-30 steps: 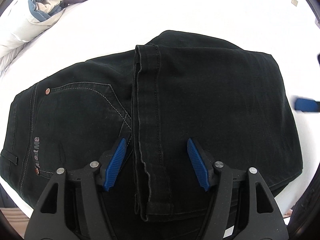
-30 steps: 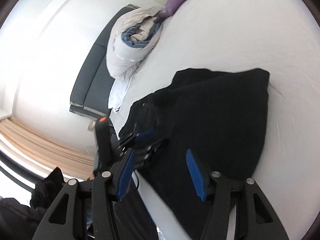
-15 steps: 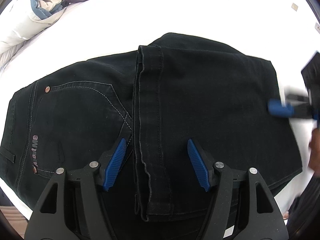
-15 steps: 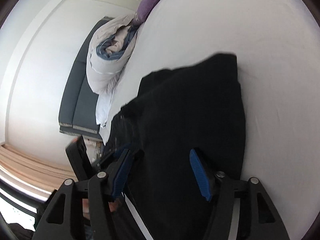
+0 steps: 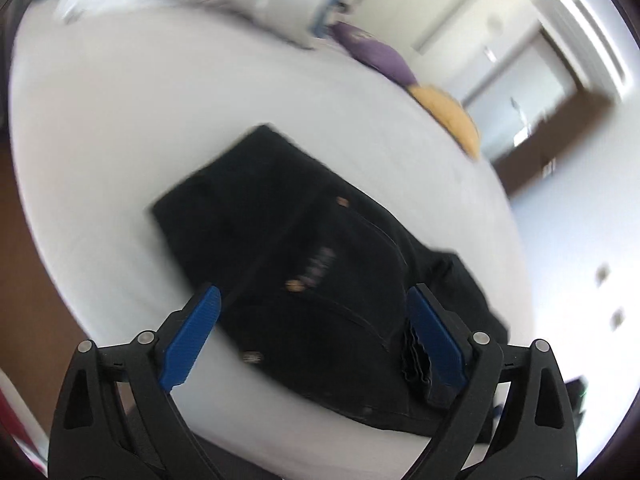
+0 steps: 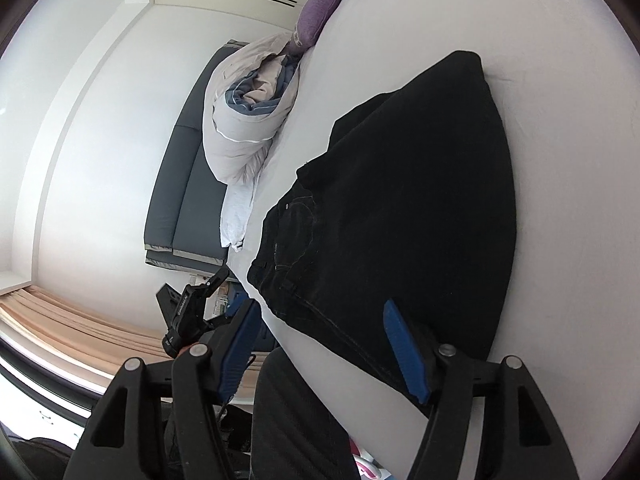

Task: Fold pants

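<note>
Pants (image 5: 304,248), black denim with pale pocket stitching, lie folded in a compact slab on the white bed (image 5: 120,120), mid-frame in both views. Left gripper (image 5: 316,340) and right gripper (image 6: 320,344) both gape wide, holding nothing.

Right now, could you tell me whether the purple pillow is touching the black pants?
Apart. The right wrist view shows bare white bed between the purple pillow and the black pants.
</note>
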Motion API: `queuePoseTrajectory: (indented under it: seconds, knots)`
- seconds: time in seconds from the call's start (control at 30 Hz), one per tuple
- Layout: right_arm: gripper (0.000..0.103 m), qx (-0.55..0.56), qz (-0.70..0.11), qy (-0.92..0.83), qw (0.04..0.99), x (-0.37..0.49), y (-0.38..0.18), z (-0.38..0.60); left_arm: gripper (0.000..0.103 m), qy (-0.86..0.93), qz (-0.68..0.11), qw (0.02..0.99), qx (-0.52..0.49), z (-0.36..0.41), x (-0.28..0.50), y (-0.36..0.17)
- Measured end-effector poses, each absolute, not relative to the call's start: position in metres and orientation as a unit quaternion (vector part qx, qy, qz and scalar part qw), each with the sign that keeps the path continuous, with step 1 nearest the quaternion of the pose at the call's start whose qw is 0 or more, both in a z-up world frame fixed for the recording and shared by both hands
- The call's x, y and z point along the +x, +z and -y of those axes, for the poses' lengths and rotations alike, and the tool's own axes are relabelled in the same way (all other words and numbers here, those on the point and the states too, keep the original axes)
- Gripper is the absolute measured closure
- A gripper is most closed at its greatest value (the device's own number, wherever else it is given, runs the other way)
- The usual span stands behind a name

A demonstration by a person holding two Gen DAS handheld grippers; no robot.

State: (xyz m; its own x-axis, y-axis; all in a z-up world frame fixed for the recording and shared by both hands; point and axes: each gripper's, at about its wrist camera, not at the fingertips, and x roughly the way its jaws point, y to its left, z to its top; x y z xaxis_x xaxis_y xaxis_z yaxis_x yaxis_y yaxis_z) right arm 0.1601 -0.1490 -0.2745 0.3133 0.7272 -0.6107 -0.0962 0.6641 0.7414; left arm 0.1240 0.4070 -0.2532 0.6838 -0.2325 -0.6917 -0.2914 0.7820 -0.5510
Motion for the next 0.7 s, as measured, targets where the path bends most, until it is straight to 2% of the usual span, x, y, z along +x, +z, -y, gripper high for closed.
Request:
queuePoseTrajectory:
  seconds: [0.3, 0.63, 0.7]
  knots:
    - [0.035, 0.307, -0.522, 0.278, 0.746, 0.155, -0.275, 0.139, 0.008, 0.017, -0.359, 0.786, -0.503, -0.473, 0.112, -0.309]
    - [0.035, 0.313, -0.525, 0.264, 0.746, 0.155, -0.276, 0.140, 0.010, -0.006, -0.329, 0.745, -0.581, -0.484, 0.138, -0.347]
    - [0.035, 0.311, -0.527, 0.264, 0.745, 0.155, -0.276, 0.139, 0.016, -0.012, -0.332, 0.742, -0.583, -0.483, 0.147, -0.349]
